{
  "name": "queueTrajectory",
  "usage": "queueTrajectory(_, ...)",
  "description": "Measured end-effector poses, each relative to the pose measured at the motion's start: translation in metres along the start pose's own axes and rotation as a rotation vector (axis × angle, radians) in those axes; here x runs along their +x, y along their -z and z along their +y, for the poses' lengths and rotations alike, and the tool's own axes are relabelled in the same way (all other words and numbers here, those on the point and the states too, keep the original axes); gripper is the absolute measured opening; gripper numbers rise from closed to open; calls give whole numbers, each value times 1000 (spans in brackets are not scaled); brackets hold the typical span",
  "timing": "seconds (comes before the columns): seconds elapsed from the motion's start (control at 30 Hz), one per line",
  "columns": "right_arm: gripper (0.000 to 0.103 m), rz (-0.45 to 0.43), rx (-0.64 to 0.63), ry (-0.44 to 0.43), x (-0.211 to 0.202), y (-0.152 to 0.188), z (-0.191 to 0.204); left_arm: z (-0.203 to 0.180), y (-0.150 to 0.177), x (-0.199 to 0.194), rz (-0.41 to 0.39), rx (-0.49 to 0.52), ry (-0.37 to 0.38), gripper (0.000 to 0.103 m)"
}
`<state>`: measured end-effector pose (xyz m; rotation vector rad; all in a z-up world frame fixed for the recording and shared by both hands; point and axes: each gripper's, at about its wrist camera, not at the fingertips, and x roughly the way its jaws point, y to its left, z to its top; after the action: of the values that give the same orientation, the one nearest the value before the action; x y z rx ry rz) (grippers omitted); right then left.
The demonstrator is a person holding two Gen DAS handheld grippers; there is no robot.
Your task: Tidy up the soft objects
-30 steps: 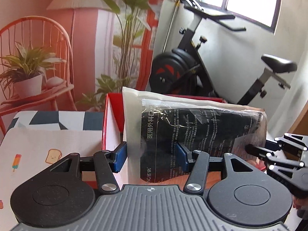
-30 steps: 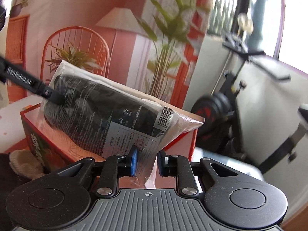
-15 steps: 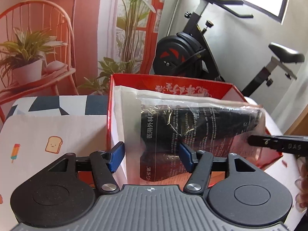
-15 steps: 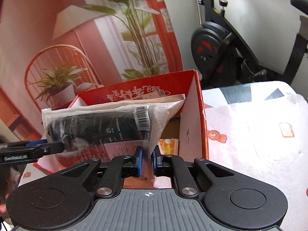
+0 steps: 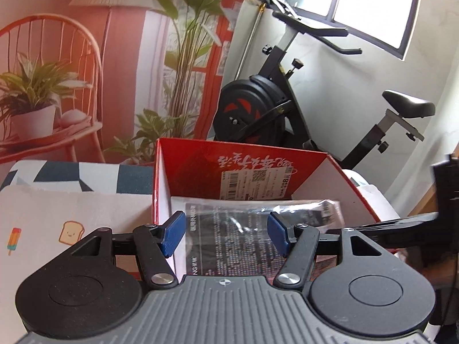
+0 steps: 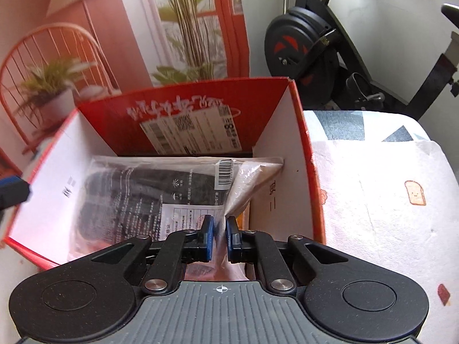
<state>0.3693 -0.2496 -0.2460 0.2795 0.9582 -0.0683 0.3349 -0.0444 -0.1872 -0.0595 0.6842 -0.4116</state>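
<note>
A clear plastic packet of black fabric (image 6: 149, 197) lies inside the red cardboard box (image 6: 312, 177). It also shows in the left wrist view (image 5: 229, 238), low in the box (image 5: 258, 157). My left gripper (image 5: 226, 235) is open, its blue pads on either side of the packet's near end, above it. My right gripper (image 6: 219, 238) is nearly closed, its pads pinching the packet's thin plastic edge at the box's right side. The right gripper's arm shows at the right of the left wrist view (image 5: 401, 229).
The box stands on a table with a white cloth printed with toast and ice lollies (image 6: 387, 200). An exercise bike (image 5: 272, 109), a potted plant on an orange chair (image 5: 34, 109) and a tall plant stand behind the table.
The packet has gone down from above the box to inside it. My left gripper has opened wider and let go of it. My right gripper still pinches the edge.
</note>
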Motion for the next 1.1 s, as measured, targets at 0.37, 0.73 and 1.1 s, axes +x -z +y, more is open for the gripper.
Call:
queueTrajectory(0.37,27,-125,33,16,-20,11,8,-5,13,-39,-69,23,1,65)
queueTrajectory(0.73,34,-389,-113,-86,-116,92,27,-5,66,-86,-68,18,-21,65)
queueTrajectory(1.1,34,-311,-38,-189,-122,192,46,3,137,-108,-26,-115,-58,65)
